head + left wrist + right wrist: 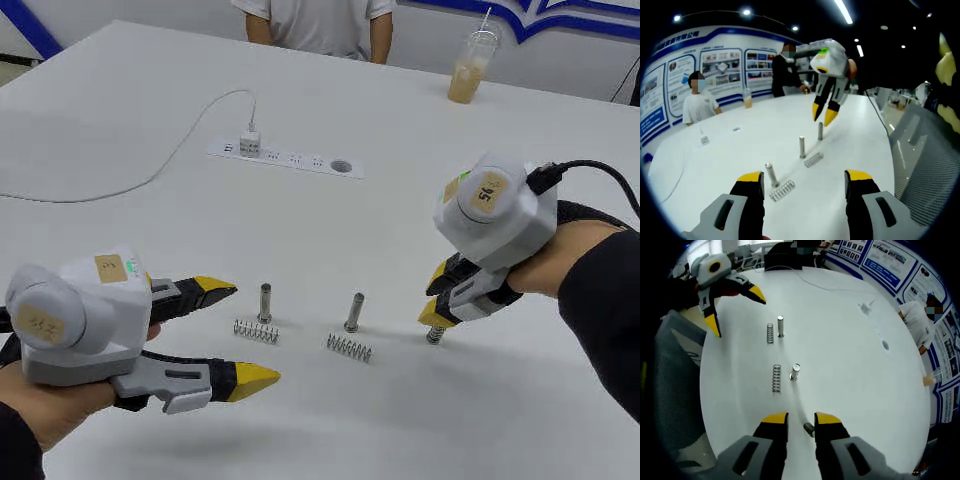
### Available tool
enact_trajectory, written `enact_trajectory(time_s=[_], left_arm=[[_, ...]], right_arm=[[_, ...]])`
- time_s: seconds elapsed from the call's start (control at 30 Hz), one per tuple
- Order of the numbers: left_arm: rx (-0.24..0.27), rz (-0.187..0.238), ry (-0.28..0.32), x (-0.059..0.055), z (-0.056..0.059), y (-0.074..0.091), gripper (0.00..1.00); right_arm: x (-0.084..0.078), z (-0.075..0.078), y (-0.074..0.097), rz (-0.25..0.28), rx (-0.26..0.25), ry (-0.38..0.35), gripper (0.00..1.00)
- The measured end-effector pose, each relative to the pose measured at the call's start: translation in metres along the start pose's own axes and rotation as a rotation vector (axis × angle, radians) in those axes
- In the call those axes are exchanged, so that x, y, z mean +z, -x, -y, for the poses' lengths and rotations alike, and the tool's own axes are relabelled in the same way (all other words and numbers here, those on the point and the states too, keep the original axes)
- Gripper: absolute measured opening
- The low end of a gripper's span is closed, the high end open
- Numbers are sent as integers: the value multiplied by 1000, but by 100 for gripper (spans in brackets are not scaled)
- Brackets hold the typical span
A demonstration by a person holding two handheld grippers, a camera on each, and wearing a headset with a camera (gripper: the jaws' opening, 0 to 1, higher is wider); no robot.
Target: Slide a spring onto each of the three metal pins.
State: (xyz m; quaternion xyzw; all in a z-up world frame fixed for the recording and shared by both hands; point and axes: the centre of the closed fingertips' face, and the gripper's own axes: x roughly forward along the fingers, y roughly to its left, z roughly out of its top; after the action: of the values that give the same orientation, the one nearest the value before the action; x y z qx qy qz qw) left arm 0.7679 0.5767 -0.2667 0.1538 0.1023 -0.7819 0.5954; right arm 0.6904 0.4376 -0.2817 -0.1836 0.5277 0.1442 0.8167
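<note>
Judging by how things lie, the task is about a third done. The right metal pin (pixel 435 334) looks ribbed along its shaft, which suggests it already carries a spring, though it is too small to be sure. The right gripper (pixel 801 419) hangs just over that pin with its jaws drawn narrow and a slim gap between them. In the left gripper view nothing appears caught between its tips. The other two pins stand upright and bare on the white table (pixel 150 120): the left pin (pixel 265 300) and the middle pin (pixel 355 310). Each has a loose spring lying on its side just beside its base, the left spring (pixel 256 331) and the middle spring (pixel 348 347). Neither spring is threaded on. The left gripper (pixel 245 332) is spread wide and empty, and it points toward the left pin and its spring. Two springs remain to be picked up, stood on end and slid down over their pins.
</note>
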Motion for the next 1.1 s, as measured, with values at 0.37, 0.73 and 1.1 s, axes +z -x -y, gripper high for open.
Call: enact_trajectory(time_s=[0.37,0.73,1.1], left_arm=[[-3,1,-3,2,2,-1,66],[-11,-1,-4,3,4,-3,65],[-19,-7,-6,2,7,-3,65]], right_arm=[[11,-20,-26,20,66,1,19],[18,-35,-49,16,111,12,18],[17,-40,-63,-1,127,12,16]])
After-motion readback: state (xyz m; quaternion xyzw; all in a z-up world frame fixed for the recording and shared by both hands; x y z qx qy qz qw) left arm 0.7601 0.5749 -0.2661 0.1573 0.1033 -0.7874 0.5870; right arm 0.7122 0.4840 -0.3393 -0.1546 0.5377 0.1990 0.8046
